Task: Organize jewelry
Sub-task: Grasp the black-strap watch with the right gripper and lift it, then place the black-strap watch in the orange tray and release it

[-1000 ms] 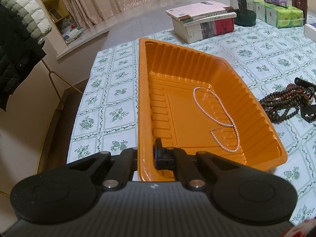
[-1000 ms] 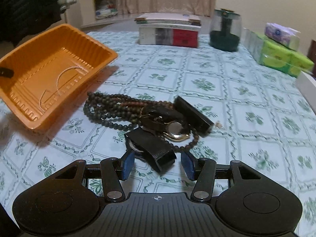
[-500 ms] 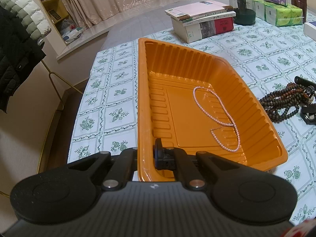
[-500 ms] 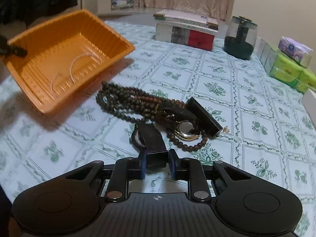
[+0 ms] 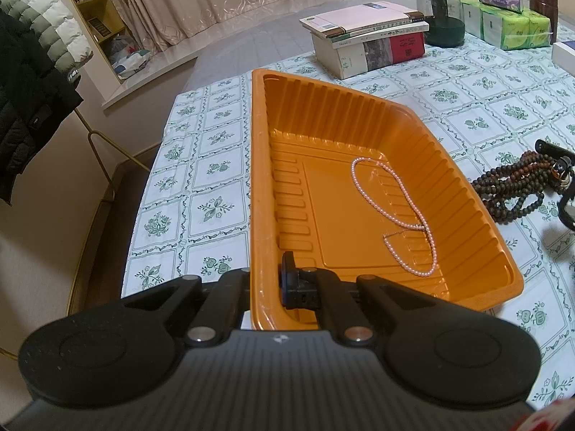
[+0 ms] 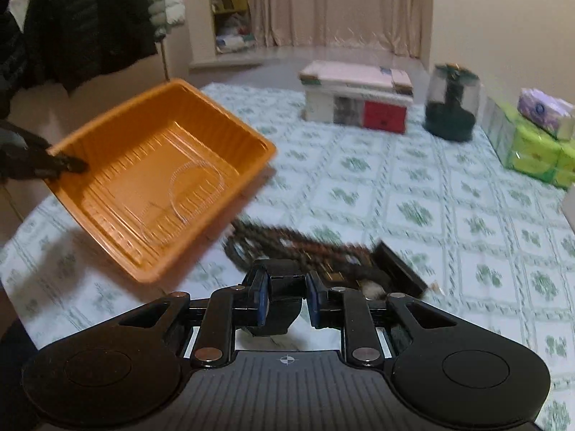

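Observation:
My left gripper (image 5: pixel 267 282) is shut on the near rim of an orange plastic tray (image 5: pixel 258 179) and holds it tilted above the table; the tray also shows in the right wrist view (image 6: pixel 107 122). A pink pearl necklace (image 5: pixel 391 212) lies inside the tray. My right gripper (image 6: pixel 285 298) is shut on the black strap of a watch (image 6: pixel 284 309) and lifts it off the table. Dark wooden bead strands (image 5: pixel 510 186) and a second black-strapped watch (image 6: pixel 395 269) lie on the tablecloth just beyond my right gripper. The right wrist view is blurred.
A stack of books (image 5: pixel 370 39), a dark green jar (image 5: pixel 440 14) and green tissue packs (image 5: pixel 514 27) stand at the table's far side. A white box edge (image 5: pixel 564 55) is at the far right. Jackets (image 5: pixel 32 72) hang left, beyond the table edge.
My right gripper closed on the black watch strap and has lifted it off the table, swinging up. The left gripper still holds the tray, nearly unmoved.

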A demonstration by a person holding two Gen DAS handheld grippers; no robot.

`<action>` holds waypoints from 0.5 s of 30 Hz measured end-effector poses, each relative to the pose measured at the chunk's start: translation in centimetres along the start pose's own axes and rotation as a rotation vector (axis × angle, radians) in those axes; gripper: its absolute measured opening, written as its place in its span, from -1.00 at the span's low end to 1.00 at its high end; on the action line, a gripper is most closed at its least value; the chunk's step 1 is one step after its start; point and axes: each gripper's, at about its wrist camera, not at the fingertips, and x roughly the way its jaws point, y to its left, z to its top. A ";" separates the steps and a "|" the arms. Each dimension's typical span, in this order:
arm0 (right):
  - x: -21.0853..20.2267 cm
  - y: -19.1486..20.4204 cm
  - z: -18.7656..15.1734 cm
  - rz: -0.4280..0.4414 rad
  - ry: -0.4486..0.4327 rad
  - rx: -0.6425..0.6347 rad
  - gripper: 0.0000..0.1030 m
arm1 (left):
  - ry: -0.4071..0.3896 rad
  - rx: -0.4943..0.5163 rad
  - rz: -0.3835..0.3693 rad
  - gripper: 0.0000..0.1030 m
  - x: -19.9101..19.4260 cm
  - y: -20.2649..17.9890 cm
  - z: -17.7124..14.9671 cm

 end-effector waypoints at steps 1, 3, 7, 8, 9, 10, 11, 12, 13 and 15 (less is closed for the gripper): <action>-0.1 0.4 0.7 0.014 -0.016 -0.006 -0.58 | 0.000 0.000 0.000 -0.95 0.0 0.0 0.0; -0.1 1.4 2.0 0.042 -0.041 -0.013 -0.58 | 0.000 0.000 0.000 -0.95 0.0 0.0 0.0; 0.9 3.8 4.5 0.118 -0.073 -0.037 -0.58 | 0.000 0.000 0.000 -0.95 0.0 0.0 0.0; 1.2 4.4 5.0 0.138 -0.076 -0.043 -0.58 | -0.001 0.000 -0.001 -0.95 0.0 0.0 0.0; 1.7 5.1 5.4 0.157 -0.078 -0.051 -0.58 | -0.001 0.000 -0.003 -0.95 0.1 0.0 0.0; 2.2 5.7 5.7 0.173 -0.078 -0.061 -0.58 | -0.001 -0.002 -0.004 -0.95 0.1 0.0 0.0; 2.8 6.4 6.0 0.184 -0.074 -0.071 -0.58 | -0.001 -0.002 -0.005 -0.95 0.1 0.1 0.0; 3.4 6.9 6.0 0.189 -0.066 -0.077 -0.58 | -0.001 -0.001 -0.006 -0.95 0.2 0.1 -0.1; 4.2 7.4 6.1 0.196 -0.054 -0.080 -0.58 | -0.002 0.000 -0.007 -0.95 0.2 0.1 -0.1; 5.3 8.1 6.2 0.212 -0.034 -0.077 -0.58 | -0.002 0.000 -0.010 -0.95 0.2 0.2 -0.1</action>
